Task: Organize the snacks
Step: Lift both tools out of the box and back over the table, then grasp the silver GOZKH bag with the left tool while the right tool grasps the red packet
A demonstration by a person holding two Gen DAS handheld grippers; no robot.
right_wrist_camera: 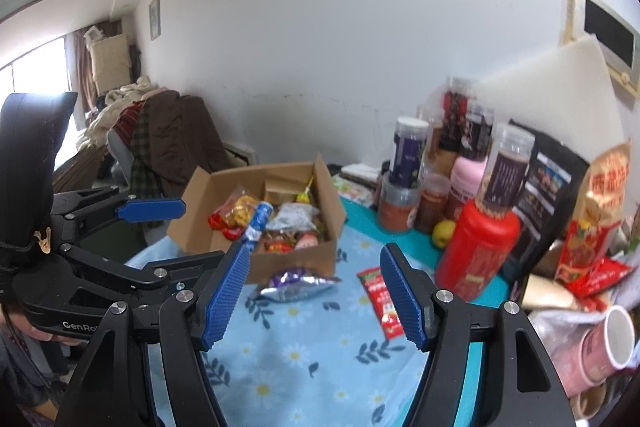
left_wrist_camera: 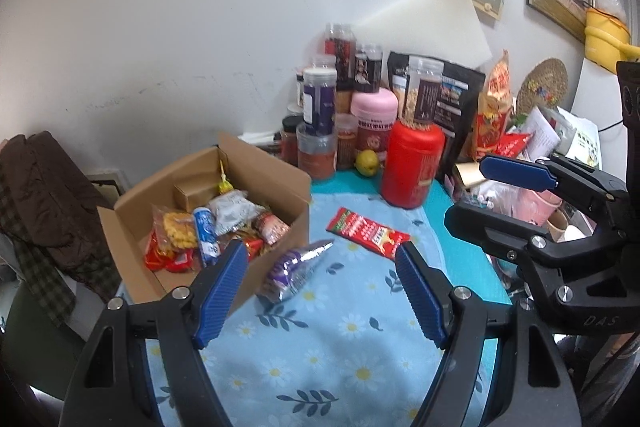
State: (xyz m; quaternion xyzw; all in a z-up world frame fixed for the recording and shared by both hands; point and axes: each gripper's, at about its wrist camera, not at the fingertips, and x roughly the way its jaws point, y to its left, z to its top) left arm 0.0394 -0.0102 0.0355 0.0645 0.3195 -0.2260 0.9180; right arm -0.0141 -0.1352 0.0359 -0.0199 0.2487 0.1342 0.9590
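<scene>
An open cardboard box holding several snack packets sits at the back left of the blue floral cloth. A purple and silver snack bag lies on the cloth just in front of the box. A red snack packet lies to its right. My left gripper is open and empty, above the cloth near the purple bag. My right gripper is open and empty, above the cloth between the two loose snacks. Each gripper shows at the edge of the other's view.
Jars, a red canister, a pink-lidded jar, a black bag, a yellow-green fruit and red packets crowd the back right. Pink paper cups lie at the right. A chair with clothes stands left.
</scene>
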